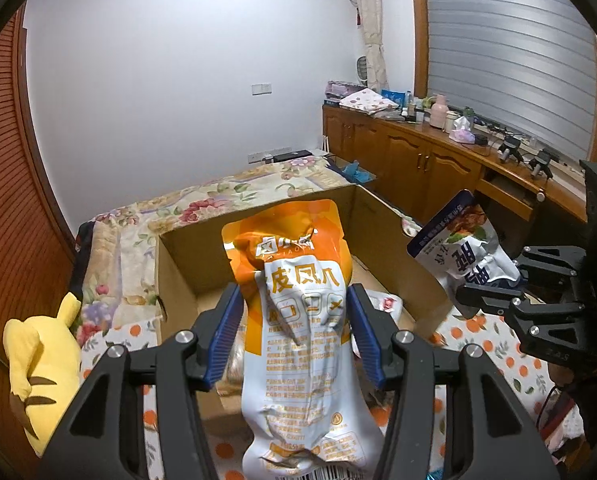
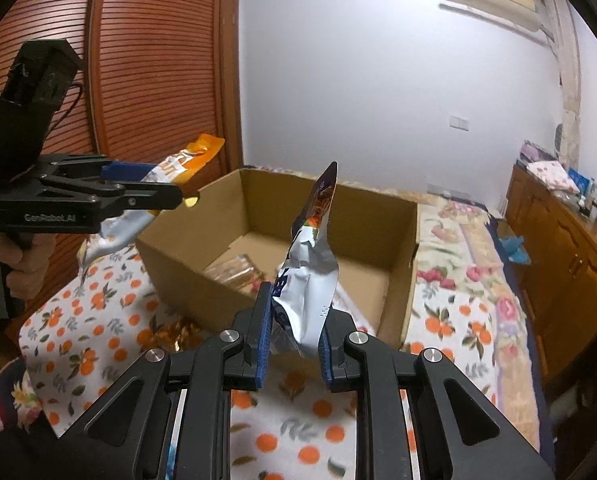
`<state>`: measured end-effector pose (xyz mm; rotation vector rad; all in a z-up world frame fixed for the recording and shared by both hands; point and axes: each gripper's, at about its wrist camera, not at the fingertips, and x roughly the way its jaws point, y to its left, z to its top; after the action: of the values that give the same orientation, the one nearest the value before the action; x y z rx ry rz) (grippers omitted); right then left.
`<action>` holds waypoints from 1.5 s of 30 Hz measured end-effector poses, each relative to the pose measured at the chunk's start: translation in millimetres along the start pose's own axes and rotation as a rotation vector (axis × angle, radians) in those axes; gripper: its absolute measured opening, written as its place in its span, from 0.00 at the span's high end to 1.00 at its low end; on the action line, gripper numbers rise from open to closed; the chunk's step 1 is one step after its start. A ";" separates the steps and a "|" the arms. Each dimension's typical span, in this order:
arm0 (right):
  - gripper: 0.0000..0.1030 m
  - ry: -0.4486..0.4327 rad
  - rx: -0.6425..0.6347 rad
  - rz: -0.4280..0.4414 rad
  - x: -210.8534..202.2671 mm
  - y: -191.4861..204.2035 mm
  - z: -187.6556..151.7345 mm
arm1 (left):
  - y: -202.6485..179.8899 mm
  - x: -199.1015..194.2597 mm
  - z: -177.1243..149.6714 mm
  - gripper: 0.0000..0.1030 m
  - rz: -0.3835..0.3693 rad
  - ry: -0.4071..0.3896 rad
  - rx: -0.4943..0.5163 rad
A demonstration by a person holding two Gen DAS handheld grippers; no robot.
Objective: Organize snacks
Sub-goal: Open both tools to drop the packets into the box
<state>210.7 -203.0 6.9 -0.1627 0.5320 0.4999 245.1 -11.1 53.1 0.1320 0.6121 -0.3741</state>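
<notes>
An orange-and-white snack pouch [image 1: 298, 344] stands upright between the blue pads of my left gripper [image 1: 295, 294], which is shut on its middle. Behind it lies an open cardboard box [image 1: 186, 264] on the bed. My right gripper [image 2: 298, 304] is shut on the lower end of a white-and-blue snack pouch [image 2: 308, 272], held edge-on above the box's [image 2: 186, 248] near wall. Each view shows the other gripper too: the right gripper [image 1: 494, 276] with its pouch [image 1: 462, 248] right of the box, the left gripper [image 2: 166, 182] with the orange pouch [image 2: 190, 156] left of it. Brown wrapped snacks [image 2: 234, 272] lie inside the box.
The box sits on an orange-print cloth [image 2: 98, 320] over a floral bedspread [image 2: 466, 280]. Gold-wrapped snacks [image 2: 178, 334] lie in front of the box. A yellow plush toy [image 1: 38, 364] is at the left, and a cluttered wooden cabinet [image 1: 418, 160] runs along the right. A hand [image 2: 18, 264] holds the left gripper.
</notes>
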 end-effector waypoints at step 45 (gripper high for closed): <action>0.82 0.184 0.032 0.136 128.2 -4.3 20.2 | 36.4 87.2 4.5 0.47 0.050 0.144 -0.039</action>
<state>317.5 -148.2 -42.8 -0.1428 0.7340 0.6118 327.1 -5.0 6.3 0.1380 0.7566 -0.3059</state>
